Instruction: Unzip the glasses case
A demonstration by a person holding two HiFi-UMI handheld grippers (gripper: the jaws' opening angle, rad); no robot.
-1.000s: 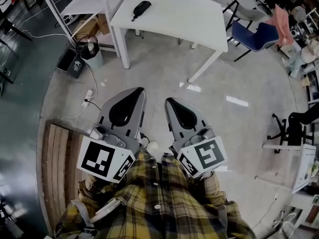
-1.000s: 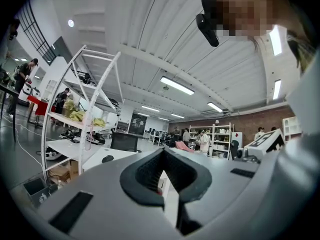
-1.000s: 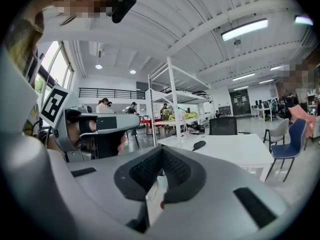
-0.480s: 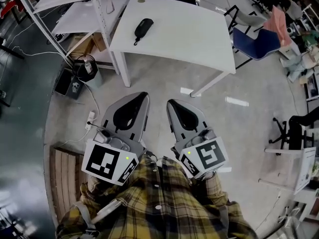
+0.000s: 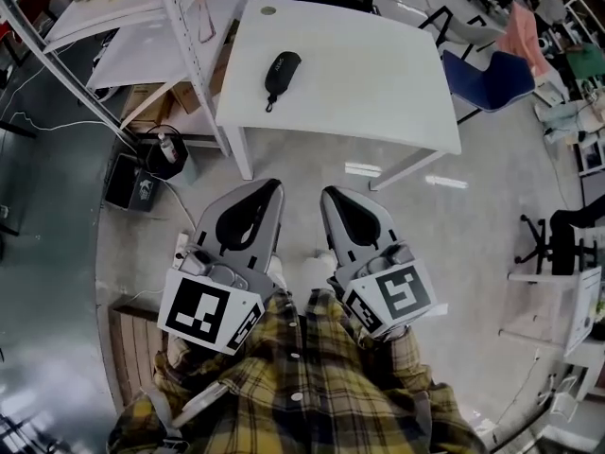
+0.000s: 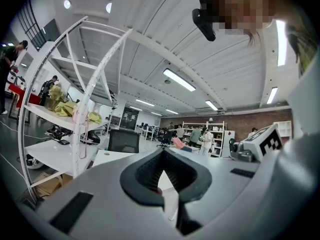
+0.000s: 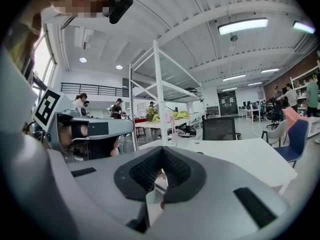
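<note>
The left hand-held gripper (image 5: 272,187) and right hand-held gripper (image 5: 327,195) are both clenched on nothing, well apart from the glasses case (image 5: 282,68) lying on the white tabletop (image 5: 378,74), so arriving with jaws closed could shove the case instead of gripping it.

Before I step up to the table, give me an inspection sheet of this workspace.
Surface: white table, bare apart from the case.
Job's things: black glasses case on the table's left part; zip too small to judge.
Clutter: nothing seen on the table.
Grippers: left gripper and right gripper both shut, empty, over the floor short of the table.
Cables: power strip with cable on the floor.
Surroundings: shelf rack, blue chair.
</note>
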